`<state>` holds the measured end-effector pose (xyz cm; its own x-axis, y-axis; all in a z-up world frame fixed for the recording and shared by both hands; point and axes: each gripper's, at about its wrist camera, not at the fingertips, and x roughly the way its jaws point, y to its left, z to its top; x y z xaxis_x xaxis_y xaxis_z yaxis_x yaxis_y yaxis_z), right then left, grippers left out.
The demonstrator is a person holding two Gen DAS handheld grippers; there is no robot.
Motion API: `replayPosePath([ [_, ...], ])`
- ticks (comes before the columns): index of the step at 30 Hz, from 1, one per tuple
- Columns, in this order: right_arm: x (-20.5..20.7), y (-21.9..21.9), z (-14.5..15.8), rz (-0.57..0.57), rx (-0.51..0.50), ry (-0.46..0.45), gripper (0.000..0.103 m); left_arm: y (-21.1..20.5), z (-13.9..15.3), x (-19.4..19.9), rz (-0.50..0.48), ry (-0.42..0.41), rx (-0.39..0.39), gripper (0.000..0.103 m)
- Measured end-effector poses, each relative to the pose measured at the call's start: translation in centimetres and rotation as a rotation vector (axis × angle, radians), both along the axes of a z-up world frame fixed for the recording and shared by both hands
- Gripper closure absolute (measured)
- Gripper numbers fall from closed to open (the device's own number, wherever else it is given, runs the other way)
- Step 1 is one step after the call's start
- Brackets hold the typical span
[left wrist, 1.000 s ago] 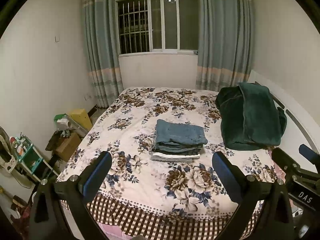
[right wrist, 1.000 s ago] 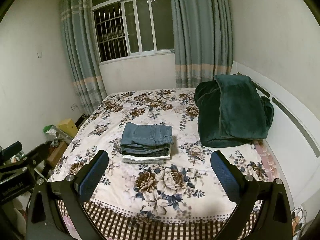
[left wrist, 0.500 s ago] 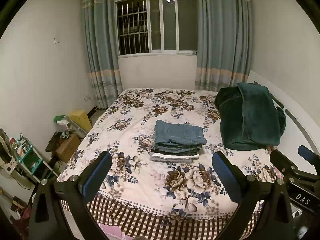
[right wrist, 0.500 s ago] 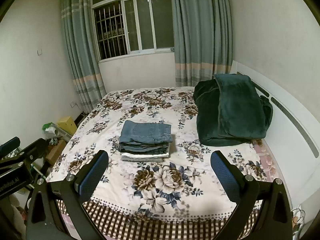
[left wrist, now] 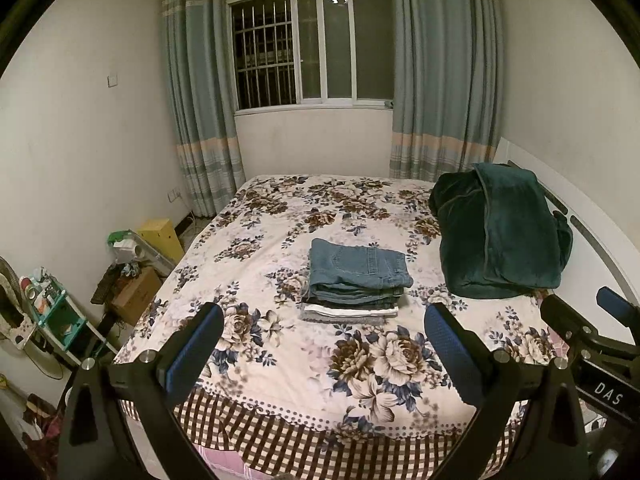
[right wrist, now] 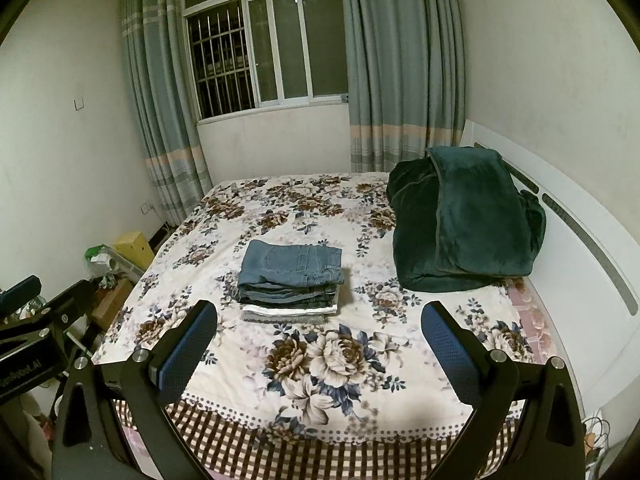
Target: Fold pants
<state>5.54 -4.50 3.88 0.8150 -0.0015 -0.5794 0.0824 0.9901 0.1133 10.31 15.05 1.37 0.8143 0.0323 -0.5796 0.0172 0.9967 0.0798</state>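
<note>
A stack of folded pants [left wrist: 356, 280], blue jeans on top with darker and white layers below, lies in the middle of the floral bed [left wrist: 280, 344]. It also shows in the right wrist view [right wrist: 290, 280]. My left gripper [left wrist: 324, 344] is open and empty, held back over the foot of the bed, well short of the stack. My right gripper [right wrist: 320, 340] is open and empty at the same distance. The right gripper's body shows at the right edge of the left wrist view [left wrist: 592, 344].
A folded dark green blanket [left wrist: 500, 232] lies at the right against the white headboard [right wrist: 580, 240]. Boxes and a small shelf [left wrist: 60, 312] crowd the floor at the left. Curtains and a barred window [left wrist: 304, 48] stand behind the bed.
Both grippers have drifted slightly back and to the left; the bed and the stack look a little farther away. Nothing was gripped or released.
</note>
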Motion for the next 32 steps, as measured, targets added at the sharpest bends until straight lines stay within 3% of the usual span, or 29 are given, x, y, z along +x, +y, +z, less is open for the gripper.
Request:
replayPosePath([
  [32,0.00,-0.32,0.01,-0.002,0.006,-0.001,0.000,0.50,0.05,-0.08,-0.002,-0.011,-0.006,0.000],
])
